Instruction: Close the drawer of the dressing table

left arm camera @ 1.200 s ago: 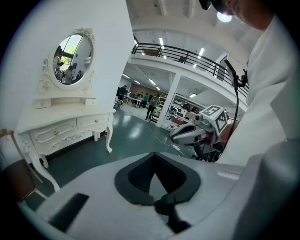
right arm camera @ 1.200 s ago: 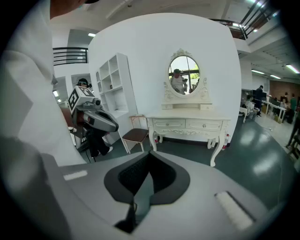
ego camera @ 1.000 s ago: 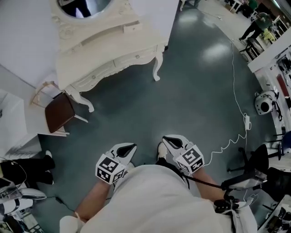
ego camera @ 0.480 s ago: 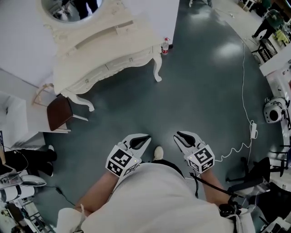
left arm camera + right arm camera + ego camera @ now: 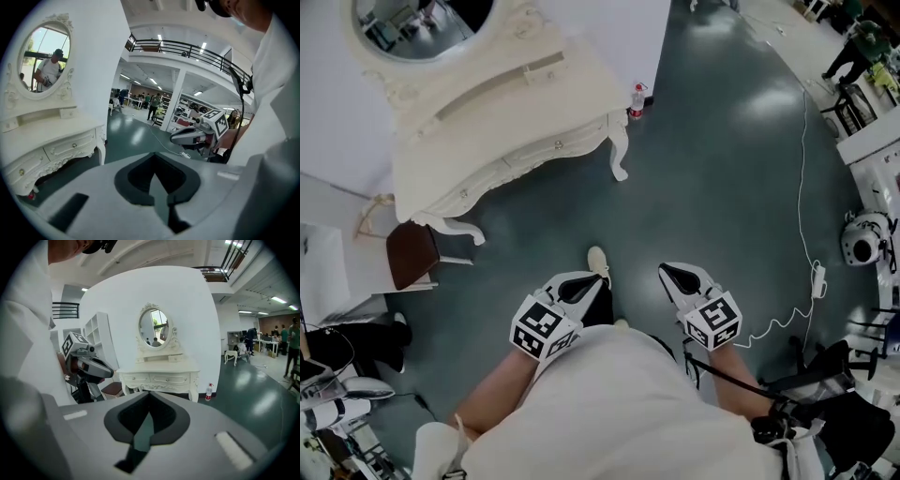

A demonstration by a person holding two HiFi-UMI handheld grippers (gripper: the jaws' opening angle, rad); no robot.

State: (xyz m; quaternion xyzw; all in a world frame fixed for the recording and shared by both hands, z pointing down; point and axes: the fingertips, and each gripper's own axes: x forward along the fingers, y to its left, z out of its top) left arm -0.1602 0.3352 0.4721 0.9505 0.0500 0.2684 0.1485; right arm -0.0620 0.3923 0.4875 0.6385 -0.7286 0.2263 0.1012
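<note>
The cream dressing table with its oval mirror stands against the white wall at the upper left. Its long front drawers sit flush. A small drawer on the shelf under the mirror appears to stick out a little. My left gripper and right gripper are held side by side above the floor, well short of the table. Both are shut with nothing in them. The table shows straight ahead in the right gripper view, and the table lies off to the left in the left gripper view.
A brown stool stands left of the table and a water bottle by its right leg. A white cable runs down the floor at right, near a round white device. My shoe is between the grippers.
I have walked toward the dressing table, which now looks larger and nearer. Both shut grippers came forward with me, and one foot has stepped out ahead between them.
</note>
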